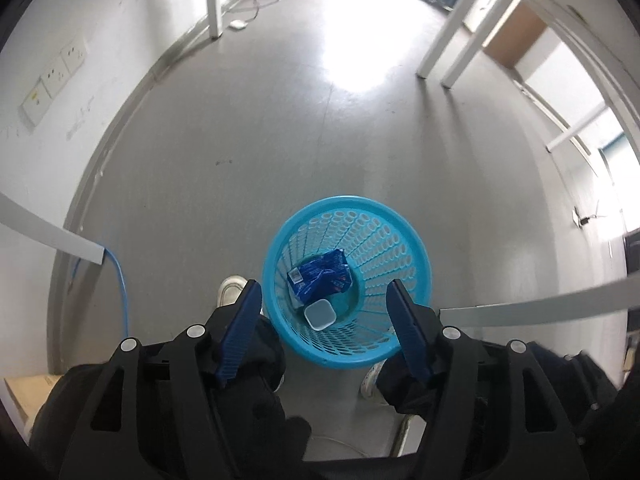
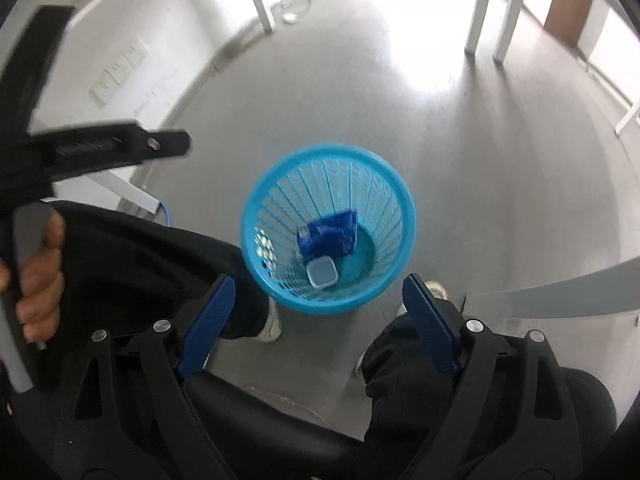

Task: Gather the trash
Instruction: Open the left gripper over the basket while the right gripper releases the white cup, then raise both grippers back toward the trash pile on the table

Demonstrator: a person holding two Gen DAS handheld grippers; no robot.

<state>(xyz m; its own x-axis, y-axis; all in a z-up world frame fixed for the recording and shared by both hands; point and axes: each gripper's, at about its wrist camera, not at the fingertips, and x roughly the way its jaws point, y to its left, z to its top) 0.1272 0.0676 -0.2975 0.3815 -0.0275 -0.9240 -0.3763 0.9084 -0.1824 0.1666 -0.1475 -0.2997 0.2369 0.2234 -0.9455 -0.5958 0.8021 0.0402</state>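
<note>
— two things lay in the bin, right? start with the biggest thing though.
— the grey floor came first, with white bench legs standing at the far side. on it stood the blue mesh wastebasket, upright, between the person's white shoes.
— and above it?
— the left hand-held gripper hung over the basket with its blue pads spread apart, nothing between them. the right hand-held gripper was the same, wide open and empty, pointing down.
— the trash?
— a crumpled blue wrapper rested on the basket's bottom, and a small white square cup sat just beside it, touching, mouth up.
</note>
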